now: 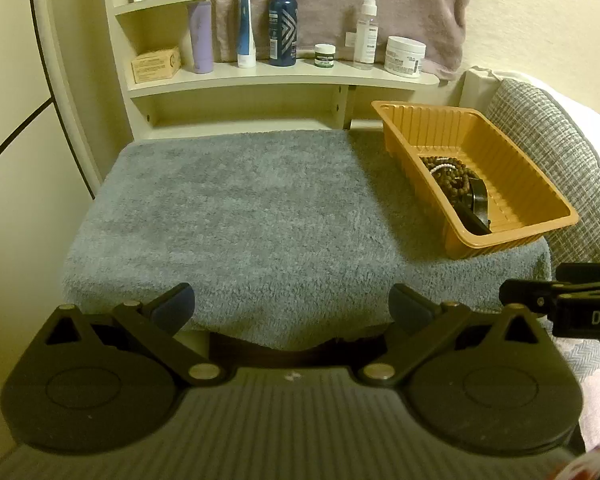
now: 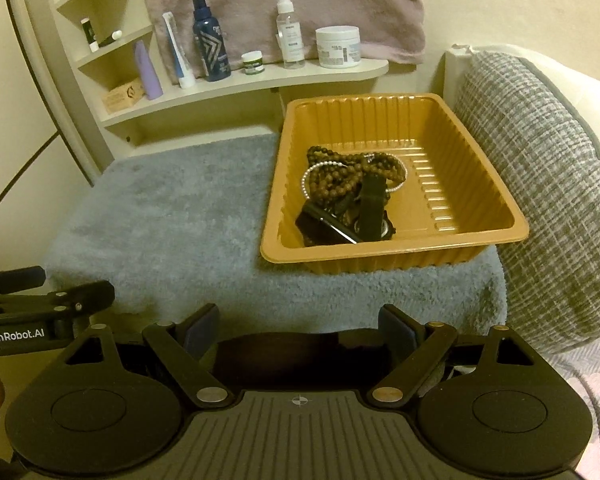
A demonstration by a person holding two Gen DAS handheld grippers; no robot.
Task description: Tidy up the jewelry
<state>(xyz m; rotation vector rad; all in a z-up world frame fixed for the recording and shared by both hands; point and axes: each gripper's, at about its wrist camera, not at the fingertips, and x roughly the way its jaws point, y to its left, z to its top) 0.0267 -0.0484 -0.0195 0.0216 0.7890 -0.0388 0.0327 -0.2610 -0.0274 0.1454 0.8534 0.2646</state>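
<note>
Both the left gripper [image 1: 292,304] and right gripper [image 2: 298,326] stand wide apart, holding nothing, at the towel's [image 1: 236,216] near edge. The jewelry [image 2: 348,196] lies heaped in the orange tray [image 2: 480,160], well ahead of both.

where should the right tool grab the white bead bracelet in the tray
Take the white bead bracelet at its left arc, which lies clear of the brown bead strands. Come from above: the orange tray has walls all round. The right tool is open and empty. This is a judgement.
</note>
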